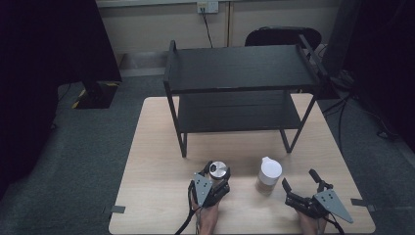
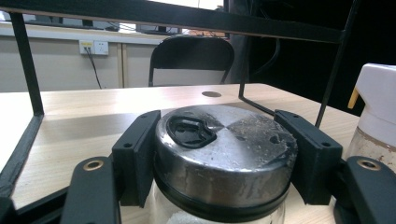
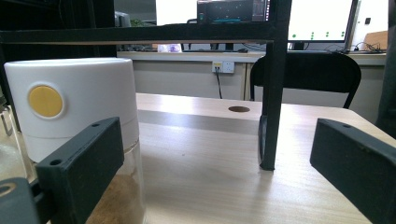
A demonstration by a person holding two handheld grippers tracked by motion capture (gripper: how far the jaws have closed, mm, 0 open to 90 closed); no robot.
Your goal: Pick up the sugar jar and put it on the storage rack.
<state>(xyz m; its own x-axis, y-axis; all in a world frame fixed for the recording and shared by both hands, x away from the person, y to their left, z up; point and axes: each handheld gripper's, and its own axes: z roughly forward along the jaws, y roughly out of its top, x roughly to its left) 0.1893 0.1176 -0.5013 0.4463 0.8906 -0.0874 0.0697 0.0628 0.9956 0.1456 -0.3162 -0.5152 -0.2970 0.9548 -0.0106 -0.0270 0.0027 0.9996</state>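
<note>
A glass jar with a steel lid (image 1: 219,169) stands on the table's front middle. My left gripper (image 1: 216,177) is shut on it. In the left gripper view the two black jaws press on either side of the lid (image 2: 224,140), and the left gripper (image 2: 223,161) holds it just under the rim. To the right of it stands a second jar with a white cap (image 1: 269,172) and brown contents. My right gripper (image 1: 299,179) is open just right of that jar. In the right gripper view the white-capped jar (image 3: 74,102) sits by the left jaw, and the right gripper (image 3: 219,163) holds nothing.
A black two-tier metal rack (image 1: 240,73) stands on the far half of the wooden table (image 1: 156,147), its front legs (image 3: 273,93) close ahead of both jars. A black chair (image 1: 281,36) is behind the table. Bare tabletop lies left of the left gripper.
</note>
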